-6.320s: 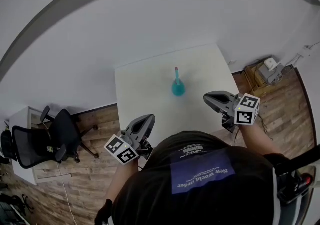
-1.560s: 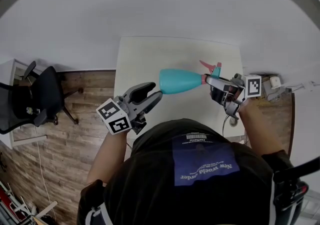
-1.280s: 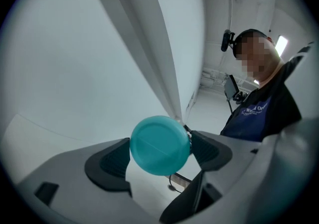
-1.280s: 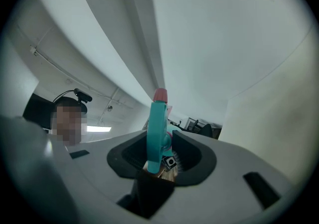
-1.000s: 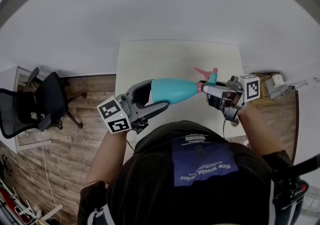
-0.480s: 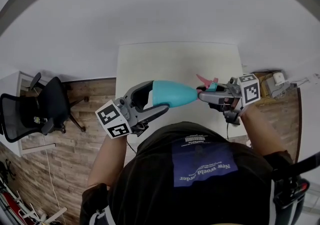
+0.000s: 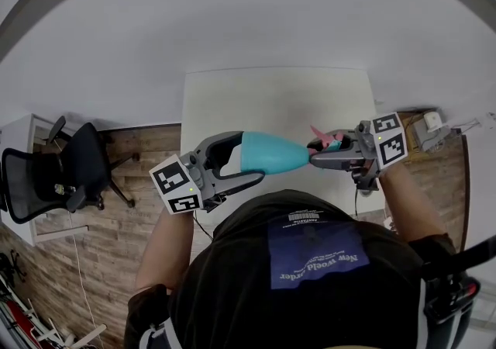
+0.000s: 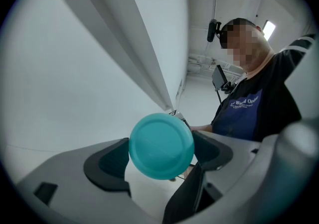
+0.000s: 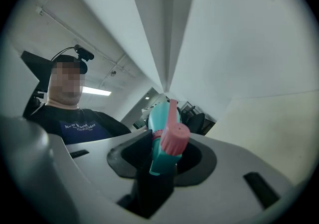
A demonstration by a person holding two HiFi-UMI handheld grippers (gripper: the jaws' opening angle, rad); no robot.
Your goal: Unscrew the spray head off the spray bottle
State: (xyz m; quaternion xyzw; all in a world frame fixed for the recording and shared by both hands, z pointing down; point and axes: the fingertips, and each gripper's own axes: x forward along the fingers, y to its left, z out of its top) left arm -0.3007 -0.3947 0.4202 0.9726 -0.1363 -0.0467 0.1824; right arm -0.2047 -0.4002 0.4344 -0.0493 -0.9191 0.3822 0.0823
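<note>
My left tongs [image 7: 240, 158] clamp the spray bottle [image 7: 273, 153], my right tongs [image 7: 316, 156] pinch the spray head [image 7: 327, 139]; next I'd twist it loose.

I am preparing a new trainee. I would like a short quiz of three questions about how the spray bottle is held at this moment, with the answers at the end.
1. True or false: the spray bottle stands upright on the table.
2. What is the right gripper closed on?
A. the bottle's wide base
B. the spray head
C. nothing
3. Fill in the missing word: the left gripper grips the bottle at its ____ (base or neck).

Key:
1. False. It is held lying level in the air between the two grippers.
2. B
3. base
</note>
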